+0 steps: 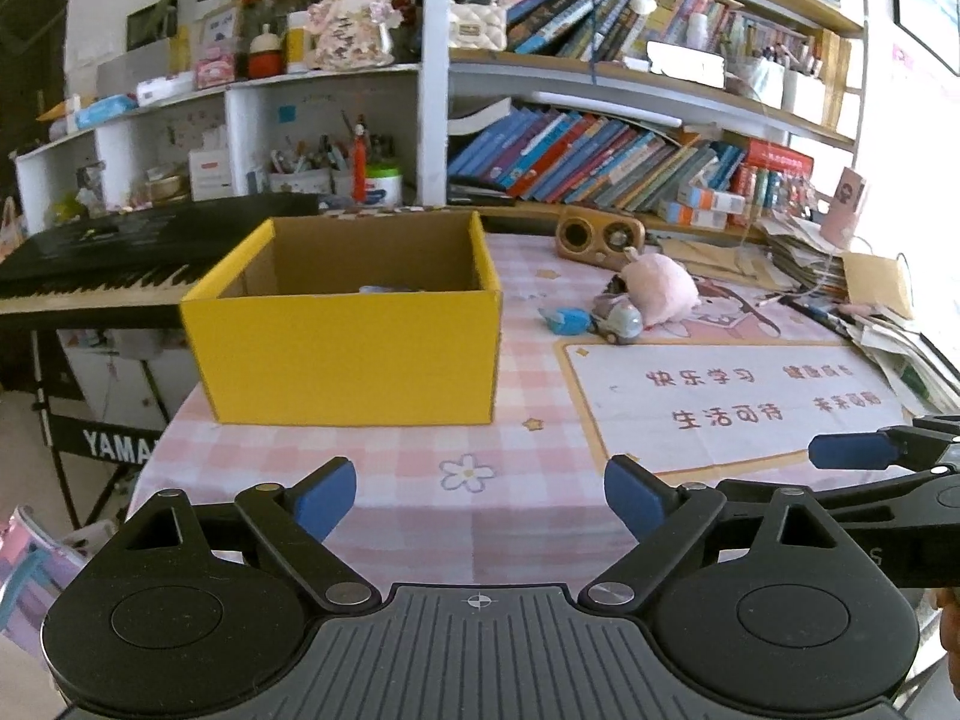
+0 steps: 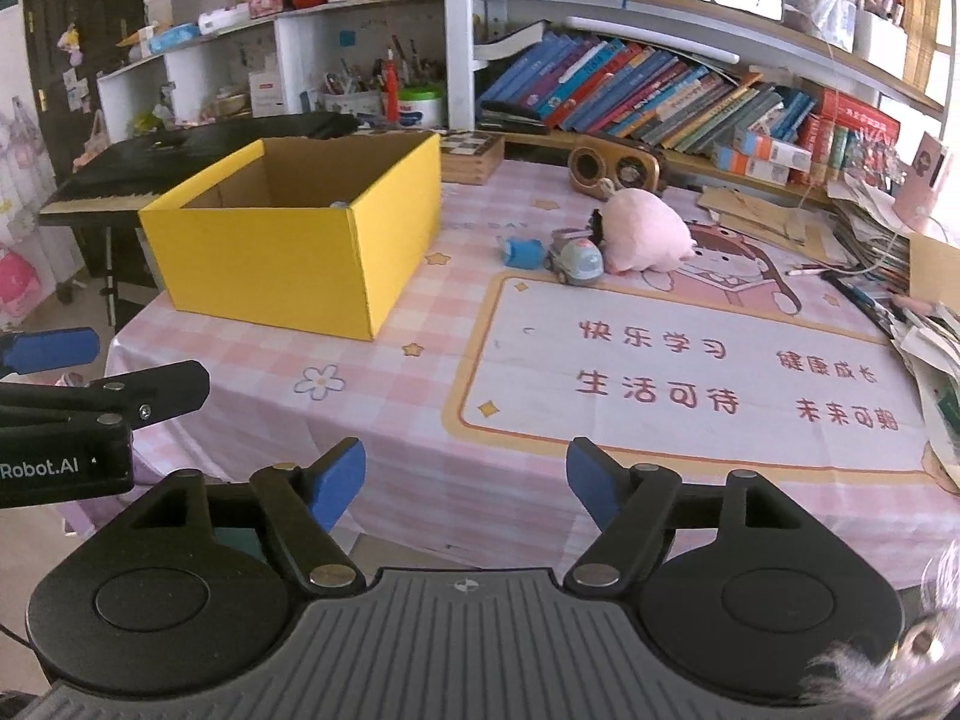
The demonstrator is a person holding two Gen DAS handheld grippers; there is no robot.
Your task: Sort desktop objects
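A yellow cardboard box (image 1: 342,348) stands open on the pink checked tablecloth, also in the right wrist view (image 2: 288,258); something small lies inside it. Behind it to the right lie a pink plush toy (image 1: 660,288) (image 2: 648,234), a grey-blue toy car (image 1: 618,318) (image 2: 576,261) and a small blue object (image 1: 564,319) (image 2: 522,252). My left gripper (image 1: 480,501) is open and empty near the table's front edge, in front of the box. My right gripper (image 2: 465,483) is open and empty over the front edge, well short of the toys.
A wooden speaker (image 1: 600,237) sits behind the toys. Stacks of paper (image 2: 888,252) crowd the right side. Bookshelves (image 1: 600,162) rise at the back. A black keyboard piano (image 1: 108,258) stands left of the table. A printed mat (image 2: 690,372) covers the right half of the table.
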